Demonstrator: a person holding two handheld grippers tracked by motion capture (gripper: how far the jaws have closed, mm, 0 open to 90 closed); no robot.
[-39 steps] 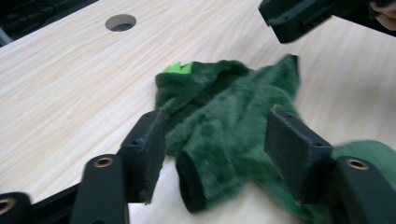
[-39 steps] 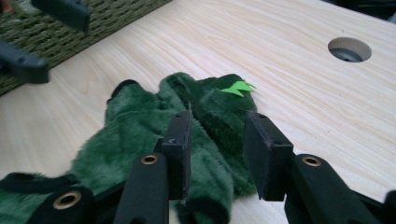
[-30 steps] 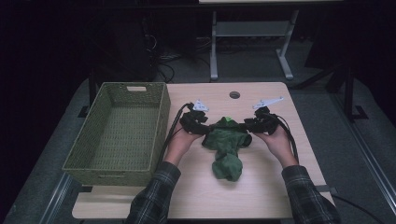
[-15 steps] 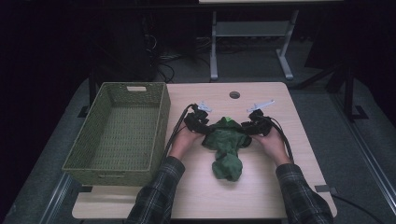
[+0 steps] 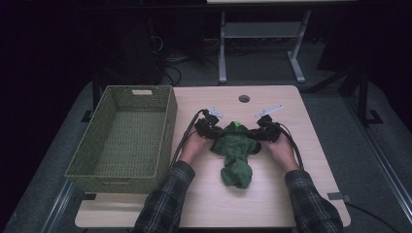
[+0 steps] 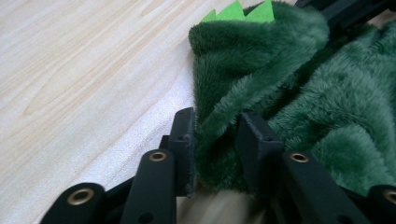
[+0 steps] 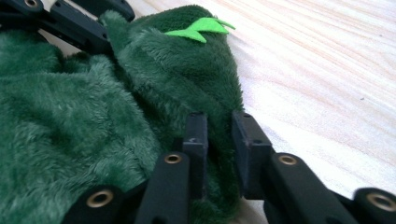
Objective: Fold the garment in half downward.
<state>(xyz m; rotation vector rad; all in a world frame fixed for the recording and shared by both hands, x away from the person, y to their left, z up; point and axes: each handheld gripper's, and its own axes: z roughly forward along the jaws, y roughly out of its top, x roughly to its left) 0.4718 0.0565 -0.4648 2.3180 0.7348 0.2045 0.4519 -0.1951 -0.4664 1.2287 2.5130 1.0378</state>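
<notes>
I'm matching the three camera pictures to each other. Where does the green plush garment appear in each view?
High view: green plush garment lies mid-table, between the two grippers.
Left gripper view: it spreads across the right half, an edge between the jaws.
Right gripper view: it covers the left and centre.
Shared landmark: the bright green spikes.

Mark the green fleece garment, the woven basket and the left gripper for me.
green fleece garment (image 5: pixel 236 153): high view, middle of the fabric.
woven basket (image 5: pixel 166 127): high view, its right wall.
left gripper (image 6: pixel 215 144): left gripper view, midway between its fingers.

green plush garment (image 6: pixel 299 93) cut off at right edge, far claw partly cropped
</notes>
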